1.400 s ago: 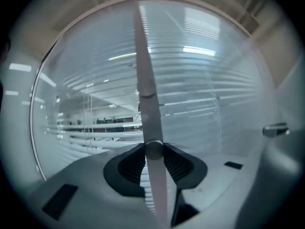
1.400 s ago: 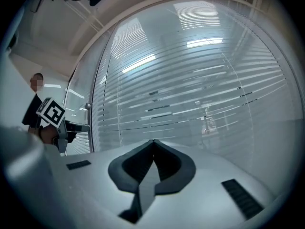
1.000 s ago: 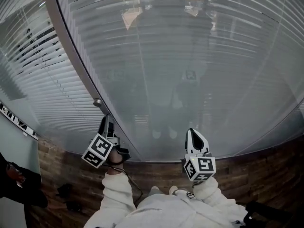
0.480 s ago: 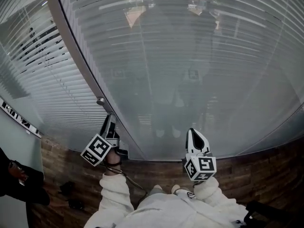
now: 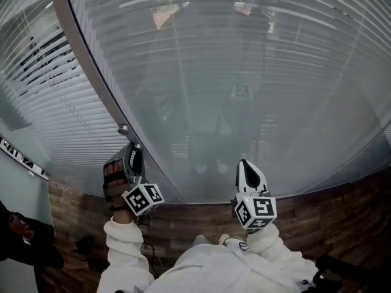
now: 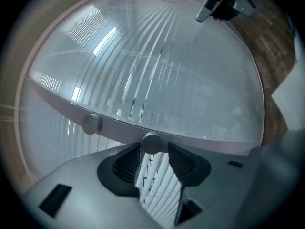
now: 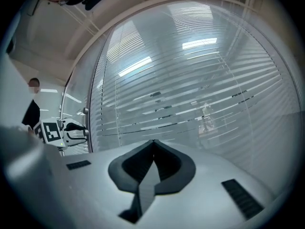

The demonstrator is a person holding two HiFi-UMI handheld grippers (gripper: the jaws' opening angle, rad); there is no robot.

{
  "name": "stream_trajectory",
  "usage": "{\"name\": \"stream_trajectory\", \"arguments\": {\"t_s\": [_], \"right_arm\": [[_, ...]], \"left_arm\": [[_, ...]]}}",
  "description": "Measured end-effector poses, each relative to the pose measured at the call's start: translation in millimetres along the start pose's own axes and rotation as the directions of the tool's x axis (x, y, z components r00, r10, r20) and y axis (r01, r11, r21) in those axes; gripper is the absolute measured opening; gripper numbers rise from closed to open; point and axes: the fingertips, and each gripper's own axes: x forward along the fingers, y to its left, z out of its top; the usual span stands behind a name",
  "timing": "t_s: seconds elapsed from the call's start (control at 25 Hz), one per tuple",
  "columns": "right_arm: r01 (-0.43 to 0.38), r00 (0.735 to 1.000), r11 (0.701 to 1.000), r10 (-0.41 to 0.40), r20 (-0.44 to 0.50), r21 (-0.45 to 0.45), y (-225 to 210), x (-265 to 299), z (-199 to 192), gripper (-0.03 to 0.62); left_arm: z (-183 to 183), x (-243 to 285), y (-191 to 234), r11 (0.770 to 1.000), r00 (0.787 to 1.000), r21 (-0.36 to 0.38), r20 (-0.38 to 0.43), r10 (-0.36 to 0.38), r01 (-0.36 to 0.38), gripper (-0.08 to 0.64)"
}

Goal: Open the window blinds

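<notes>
A person in white sleeves faces a glazed partition whose pale horizontal slatted blinds [image 5: 244, 72] are sealed behind the glass, slats closed. The left hand-held gripper [image 5: 132, 151] is at the grey metal frame post [image 5: 85, 60], which runs from 11 o'clock down to 5 o'clock in the head view. Its jaws have just been opening and stand released. A small round grey control knob [image 6: 151, 143] sits at 12 o'clock from the jaws, right at their tips, and neither pad presses on it. A second round grey knob [image 6: 91, 123] sits on the post at 10 o'clock. The right hand-held gripper [image 5: 245, 166] is clenched on nothing, well apart at 3 o'clock of the left. The left hand is plainly the nearer, and turning the knob about its outward-pointing axis looks to be its job.
</notes>
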Motion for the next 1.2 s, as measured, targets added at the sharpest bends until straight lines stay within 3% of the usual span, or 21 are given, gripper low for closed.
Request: {"name": "stream_trajectory", "arguments": {"t_s": [0.2,0.32,0.8,0.88,1.0,1.08,1.2], "right_arm": [[0.024,1.0,1.0,-0.024,-0.003,0.003,-10.4,2.1,-0.1,0.012],[0.027,1.0,1.0,-0.027,-0.006,0.004,-13.0,4.6,-1.3,0.012],[0.015,1.0,1.0,-0.014,-0.024,0.019,-12.0,11.0,-9.4,0.012],[0.021,1.0,1.0,-0.021,-0.021,0.019,-14.2,9.8,-8.8,0.011],[0.032,0.999,0.999,-0.031,-0.025,0.018,-17.7,7.7,-9.6,0.012],[0.039,0.999,0.999,-0.038,-0.028,0.018,-19.9,6.2,-10.6,0.011],[0.045,0.999,0.999,-0.044,-0.027,0.017,-23.4,4.7,-9.8,0.012]], "left_arm": [[4.5,-2.0,6.3,0.993,0.998,0.103,0.025,0.058,-0.06,0.132],[6.5,-1.9,5.0,0.983,0.995,0.154,0.038,0.093,-0.097,0.132],[8.2,-1.8,5.2,0.983,0.994,0.143,0.021,0.111,-0.113,0.129],[8.7,-1.8,6.0,0.993,0.996,0.081,0.019,0.088,-0.09,0.124],[6.9,-1.4,6.2,0.992,0.998,-0.11,0.026,0.058,-0.055,0.123],[3.7,-0.2,5.9,0.961,0.998,-0.274,0.024,0.052,-0.043,0.123],[2.1,-0.6,6.4,0.874,0.999,-0.485,0.013,0.044,-0.032,0.123]]}}
